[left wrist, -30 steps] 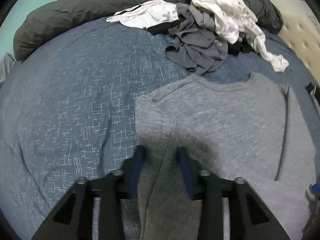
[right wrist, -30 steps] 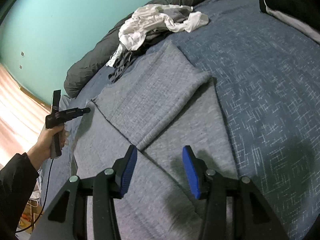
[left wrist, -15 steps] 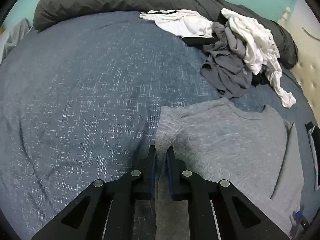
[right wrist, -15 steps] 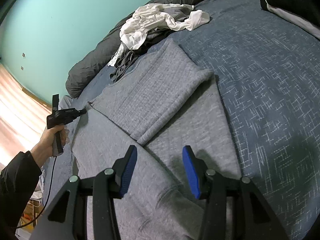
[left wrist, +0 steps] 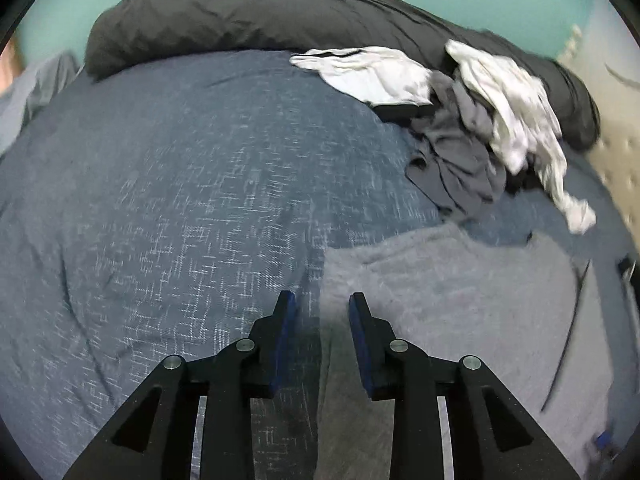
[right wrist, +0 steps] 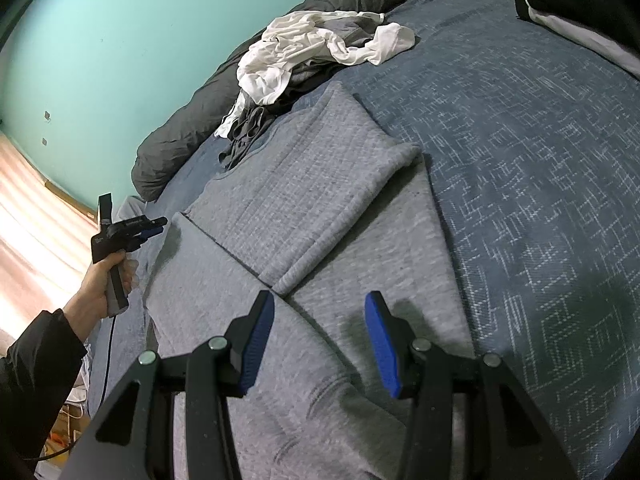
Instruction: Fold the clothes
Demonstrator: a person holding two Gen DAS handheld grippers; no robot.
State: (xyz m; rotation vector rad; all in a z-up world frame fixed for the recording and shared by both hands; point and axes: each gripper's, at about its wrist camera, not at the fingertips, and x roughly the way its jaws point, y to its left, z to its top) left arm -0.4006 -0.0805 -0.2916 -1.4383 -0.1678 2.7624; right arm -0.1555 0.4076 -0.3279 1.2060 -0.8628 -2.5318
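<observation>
Grey sweater [right wrist: 332, 208] lies flat on the blue bedspread [right wrist: 540, 168], spread across the part of the bed nearest both cameras, with one sleeve [right wrist: 320, 192] folded in over its body. In the left wrist view the same sweater [left wrist: 460, 300] fills the lower right, its side edge running just under the left gripper [left wrist: 321, 308]. That gripper's jaws are opening; the sweater's edge lies below the gap, and the blue pads do not press on any cloth. In the right wrist view a hand [right wrist: 105, 280] in a dark sleeve holds this gripper [right wrist: 154, 227] beside the sweater's far side edge.

The right gripper [right wrist: 320, 308] hangs over the sweater's lower part with its jaws standing apart and nothing between them; the folded sleeve's cuff lies just ahead of its tips.

Toward the far edge of the bed, a heap of white and grey clothes [left wrist: 472, 120] rests against a rolled dark duvet [left wrist: 260, 12].
</observation>
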